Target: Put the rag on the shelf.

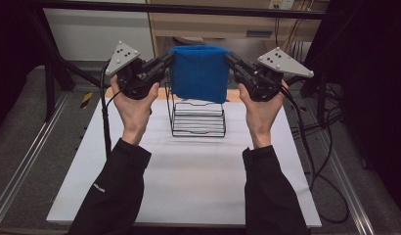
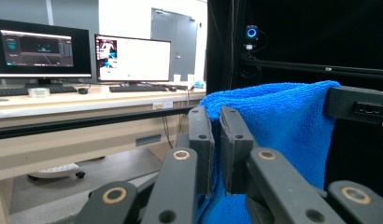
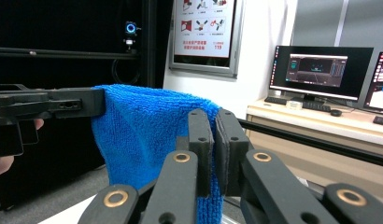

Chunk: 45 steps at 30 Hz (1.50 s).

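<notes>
Two tools (image 1: 170, 59) (image 1: 230, 59), one blue towel (image 1: 198, 73)

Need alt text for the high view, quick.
Two hand-held grippers, left gripper and right gripper, hold a blue towel stretched by its top corners above a black wire rack on a white table.

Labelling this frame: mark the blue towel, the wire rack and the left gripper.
blue towel (image 1: 198, 73), high view, middle of hanging cloth.
wire rack (image 1: 198, 128), high view, front wires.
left gripper (image 1: 170, 61), high view, jaw tips at towel's corner.
</notes>
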Motion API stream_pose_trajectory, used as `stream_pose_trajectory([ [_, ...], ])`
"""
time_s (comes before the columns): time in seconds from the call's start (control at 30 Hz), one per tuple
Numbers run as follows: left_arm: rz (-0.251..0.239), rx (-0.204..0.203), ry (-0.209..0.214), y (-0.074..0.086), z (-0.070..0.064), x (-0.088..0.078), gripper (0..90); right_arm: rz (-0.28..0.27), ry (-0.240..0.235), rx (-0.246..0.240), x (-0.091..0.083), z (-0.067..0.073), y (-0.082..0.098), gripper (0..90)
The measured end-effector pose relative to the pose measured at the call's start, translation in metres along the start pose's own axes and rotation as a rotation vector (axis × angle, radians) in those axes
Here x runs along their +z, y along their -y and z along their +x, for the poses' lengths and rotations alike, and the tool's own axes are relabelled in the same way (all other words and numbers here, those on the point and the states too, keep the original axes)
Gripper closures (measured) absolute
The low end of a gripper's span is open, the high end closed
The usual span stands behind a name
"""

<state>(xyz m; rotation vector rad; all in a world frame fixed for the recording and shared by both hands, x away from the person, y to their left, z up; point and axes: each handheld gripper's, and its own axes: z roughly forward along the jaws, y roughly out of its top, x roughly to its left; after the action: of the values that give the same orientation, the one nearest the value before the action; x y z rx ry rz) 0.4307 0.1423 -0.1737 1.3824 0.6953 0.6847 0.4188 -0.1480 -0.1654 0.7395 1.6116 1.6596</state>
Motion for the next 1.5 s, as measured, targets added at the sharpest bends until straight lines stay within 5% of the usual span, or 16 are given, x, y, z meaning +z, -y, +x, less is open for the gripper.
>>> stream_pose_trajectory([
  [0.7, -0.036, 0.023, -0.033, -0.018, 0.012, 0.028, 84.3, -0.025, 0.035, -0.016, 0.029, -0.022, -0.018, 86.6],
  [1.5, -0.023, 0.011, -0.060, 0.009, 0.032, 0.051, 84.3, 0.028, 0.032, 0.001, 0.062, -0.046, 0.008, 86.7],
])
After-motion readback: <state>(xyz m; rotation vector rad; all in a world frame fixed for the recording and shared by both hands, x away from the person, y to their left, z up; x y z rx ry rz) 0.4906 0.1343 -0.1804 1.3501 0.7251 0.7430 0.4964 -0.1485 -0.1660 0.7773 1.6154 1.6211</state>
